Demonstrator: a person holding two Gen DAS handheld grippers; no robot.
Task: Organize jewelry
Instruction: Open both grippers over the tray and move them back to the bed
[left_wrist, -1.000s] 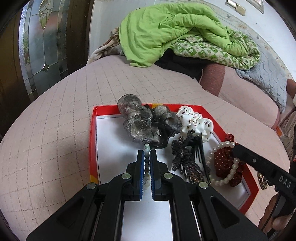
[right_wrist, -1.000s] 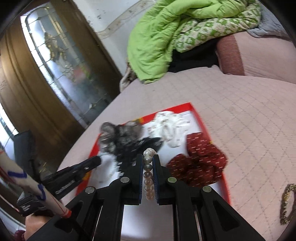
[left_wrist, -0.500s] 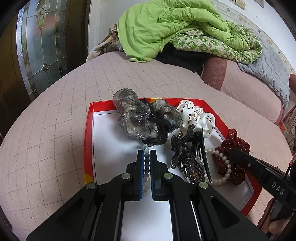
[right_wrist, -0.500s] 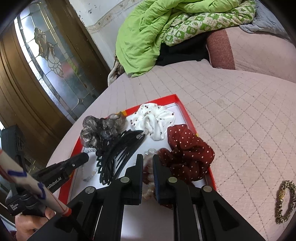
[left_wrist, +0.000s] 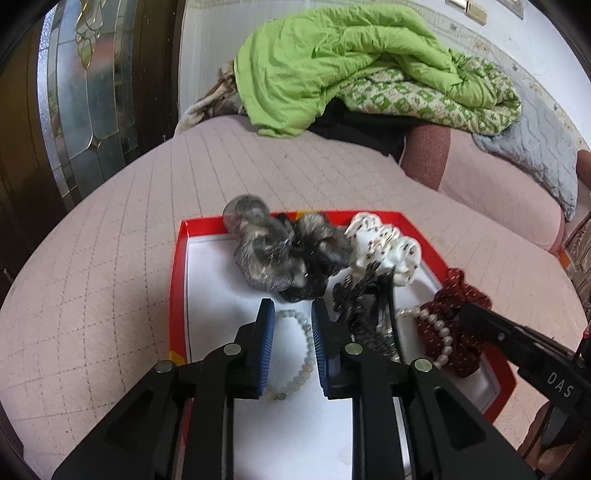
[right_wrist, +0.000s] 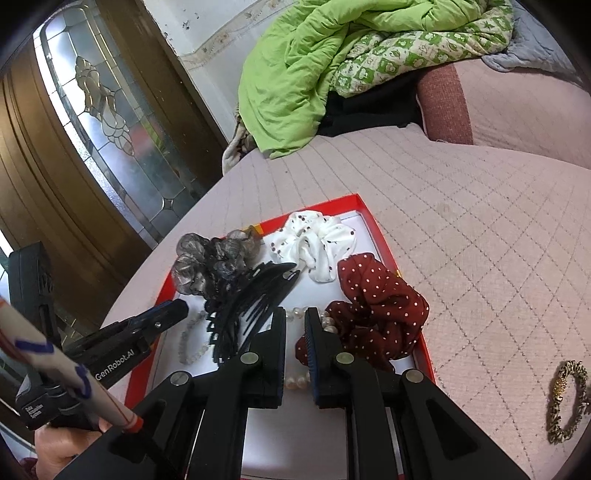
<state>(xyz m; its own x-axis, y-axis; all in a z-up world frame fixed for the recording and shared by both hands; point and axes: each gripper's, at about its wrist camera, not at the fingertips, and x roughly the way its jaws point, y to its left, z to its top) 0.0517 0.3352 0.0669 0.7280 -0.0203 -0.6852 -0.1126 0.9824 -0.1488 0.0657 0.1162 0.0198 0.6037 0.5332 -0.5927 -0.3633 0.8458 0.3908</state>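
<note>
"DAS" stands in white on the right gripper (left_wrist: 476, 314), at the right edge. "GenRobot.AI" stands on the left gripper (right_wrist: 177, 310); a small label nearer on it is unreadable.

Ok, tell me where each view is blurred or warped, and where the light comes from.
Left wrist view: the grey scrunchie and white scrunchie are smeared, the pale bead bracelet is sharper, and the red tray bows from fisheye. Right wrist view: sharper, black corners, daylight through the glass door, soft shadows.
</note>
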